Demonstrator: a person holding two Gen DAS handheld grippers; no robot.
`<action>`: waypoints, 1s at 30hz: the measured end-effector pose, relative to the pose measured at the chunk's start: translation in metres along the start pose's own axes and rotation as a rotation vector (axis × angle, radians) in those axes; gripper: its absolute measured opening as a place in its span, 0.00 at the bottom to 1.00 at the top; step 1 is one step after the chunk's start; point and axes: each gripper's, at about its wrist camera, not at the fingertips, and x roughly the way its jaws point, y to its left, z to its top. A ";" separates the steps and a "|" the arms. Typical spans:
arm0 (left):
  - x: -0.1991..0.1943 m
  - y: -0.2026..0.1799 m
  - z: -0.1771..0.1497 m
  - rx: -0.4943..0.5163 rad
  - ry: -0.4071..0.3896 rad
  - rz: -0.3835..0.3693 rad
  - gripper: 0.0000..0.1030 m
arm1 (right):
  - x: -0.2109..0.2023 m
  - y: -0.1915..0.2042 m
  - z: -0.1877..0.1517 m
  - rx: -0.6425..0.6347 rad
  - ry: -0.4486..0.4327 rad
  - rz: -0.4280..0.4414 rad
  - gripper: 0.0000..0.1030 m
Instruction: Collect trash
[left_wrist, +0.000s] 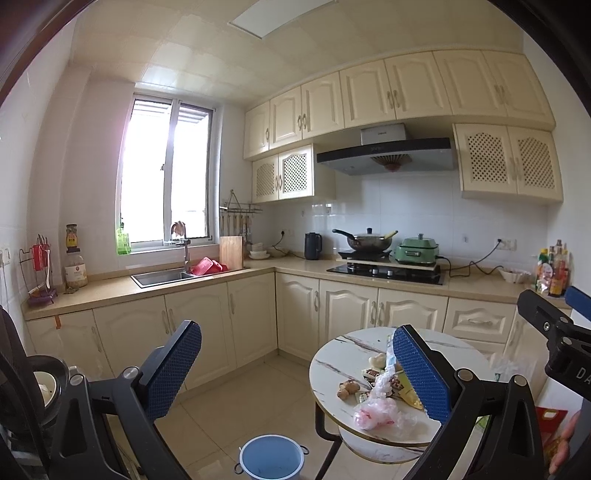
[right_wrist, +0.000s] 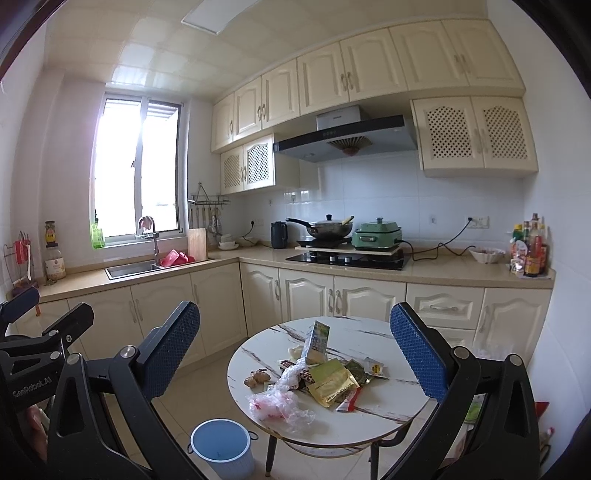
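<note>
The left gripper is spread wide and holds nothing; its blue pads frame open floor and the left edge of the round table. The right gripper is likewise spread wide and empty, its pads bracketing the table from above and in front. Both grippers are raised well clear of the tabletop, touching no item.

The trash lies in a loose heap near the middle of the round table. A crumpled clear plastic bag with pink print sits toward the front edge. Behind it, a small carton stands upright. A gold foil pouch and a green wrapper lie flat toward the right side, with a small sachet just beside them. A piece of ginger rests apart near the left edge.

A blue-lined bin stands on the floor just beside the front left edge of the table. Its visible interior appears empty.

Assessment: collection appears not yet begun. No item is gripped, the bin looks empty, and the whole heap remains on the table. Every piece is left to pick and drop.
</note>
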 end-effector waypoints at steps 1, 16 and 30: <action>0.003 0.000 -0.001 0.001 0.003 -0.002 0.99 | 0.002 -0.002 0.000 0.000 0.002 -0.003 1.00; 0.115 -0.016 -0.034 0.021 0.164 -0.037 0.99 | 0.080 -0.051 -0.043 0.038 0.129 -0.096 1.00; 0.284 -0.085 -0.117 0.206 0.485 -0.310 0.99 | 0.195 -0.123 -0.170 0.092 0.449 -0.091 1.00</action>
